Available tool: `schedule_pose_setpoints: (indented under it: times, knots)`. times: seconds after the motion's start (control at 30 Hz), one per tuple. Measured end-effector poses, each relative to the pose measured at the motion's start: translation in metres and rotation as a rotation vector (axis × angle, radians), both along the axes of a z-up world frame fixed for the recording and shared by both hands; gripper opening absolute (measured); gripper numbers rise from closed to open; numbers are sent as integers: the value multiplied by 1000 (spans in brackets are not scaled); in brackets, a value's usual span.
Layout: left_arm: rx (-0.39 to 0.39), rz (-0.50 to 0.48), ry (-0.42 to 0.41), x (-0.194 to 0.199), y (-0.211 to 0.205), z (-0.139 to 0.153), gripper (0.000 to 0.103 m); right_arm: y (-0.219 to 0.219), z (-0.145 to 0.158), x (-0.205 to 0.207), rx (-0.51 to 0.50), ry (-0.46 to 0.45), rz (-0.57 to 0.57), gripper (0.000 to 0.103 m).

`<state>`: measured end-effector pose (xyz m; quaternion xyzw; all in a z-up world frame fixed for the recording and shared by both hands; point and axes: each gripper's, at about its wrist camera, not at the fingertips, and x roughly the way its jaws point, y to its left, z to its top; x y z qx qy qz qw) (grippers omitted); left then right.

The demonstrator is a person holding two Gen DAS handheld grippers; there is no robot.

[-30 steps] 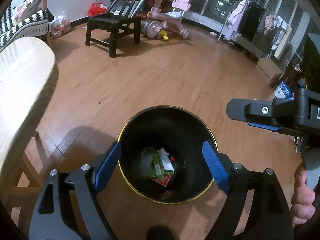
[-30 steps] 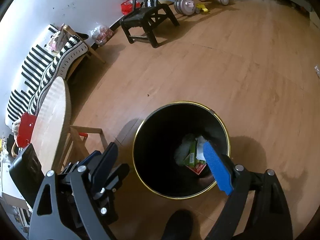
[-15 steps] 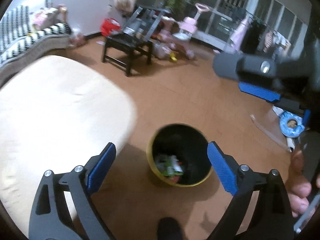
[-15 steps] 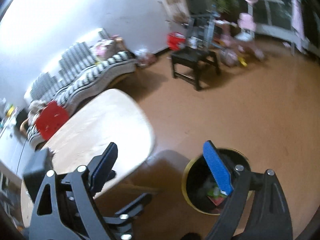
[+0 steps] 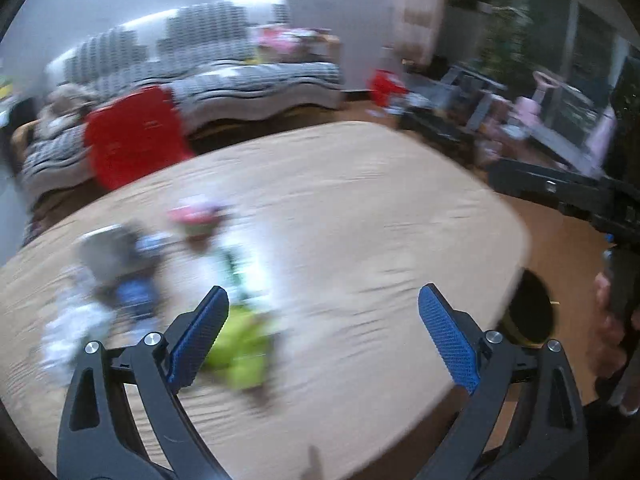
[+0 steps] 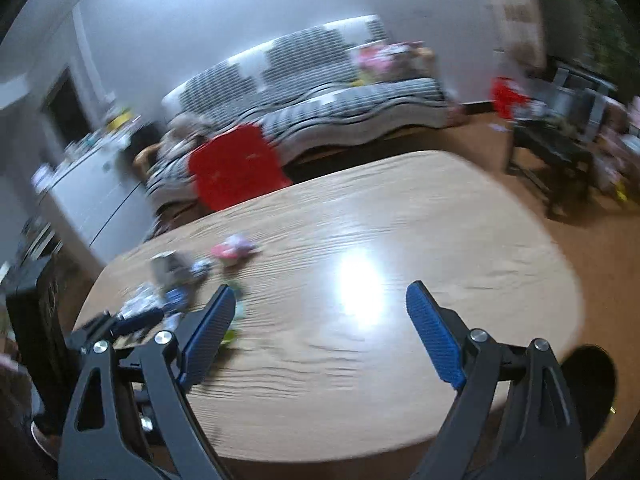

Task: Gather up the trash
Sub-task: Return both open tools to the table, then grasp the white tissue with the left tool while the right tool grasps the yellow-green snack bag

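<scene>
Both grippers hang over the wooden table [image 6: 360, 240] and carry nothing. The left gripper [image 5: 320, 336] has its fingers [image 5: 200, 336] spread wide and opening a little more, with only bare tabletop between them. The right gripper [image 6: 320, 332] has its fingers [image 6: 434, 340] wide apart too, also with nothing between them.

The trash [image 5: 160, 280] left to collect lies in a loose cluster on the left part of the table: a yellow-green wrapper [image 5: 240, 352] just beside the left gripper's left finger, a pink and red packet [image 5: 196, 220] farther back, a grey and blue packet [image 5: 124, 264] and some white crumpled bits [image 5: 68, 332] near the table's left edge. Blur hides what each piece is exactly.

The black bin [image 6: 592, 392] with a gold rim stands on the floor just past the table's right corner, half hidden by the tabletop. Its inside is not visible here.

Judging by this, several pieces are left on the table, so the job looks unfinished. The yellow-green wrapper seems the nearest next pick.
</scene>
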<state>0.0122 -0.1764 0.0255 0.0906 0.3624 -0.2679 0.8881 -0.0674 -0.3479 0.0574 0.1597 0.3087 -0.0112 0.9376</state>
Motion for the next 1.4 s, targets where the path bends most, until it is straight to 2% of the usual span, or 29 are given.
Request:
schedule_pose_setpoints:
  times: [0.2,0.37,0.47,0.67,0.87,0.97,1.03,1.07,1.1,1.27,1.3,1.37,1.4]
  knots:
    - [6,159,-1,38,114,-8,93,110,-21,59,-104,43,241,85]
    - [29,194,-10,64,166,-22,93,152,-48,76,-195,91,365,85]
    - [30,196,-3,77,183,-32,93,168,-64,85,-233,125,412,85]
    - [61,215,18,99,192,-56,93,184,-86,100,-286,170,460,82]
    - [46,251,39,116,204,-69,93,201,-99,105,-347,187,496,74]
    - [51,270,40,121,208,-74,93,207,-107,108,-382,204,503,64]
    - [56,273,43,123,208,-76,92,209,-112,109,-407,212,500,62]
    - [57,275,44,123,207,-77,87,211,-113,109,-421,211,497,57]
    - [58,274,47,124,206,-77,82,212,-115,110,-437,209,491,47]
    - [80,270,62,125,199,-80,35,208,-114,110,-427,215,479,35]
    - [76,275,56,125,200,-78,30,208,-113,109,-426,212,477,31]
    - [59,281,61,124,202,-72,13,205,-109,108,-404,204,476,29]
    - [41,291,61,123,205,-66,12,203,-107,107,-390,200,476,28]
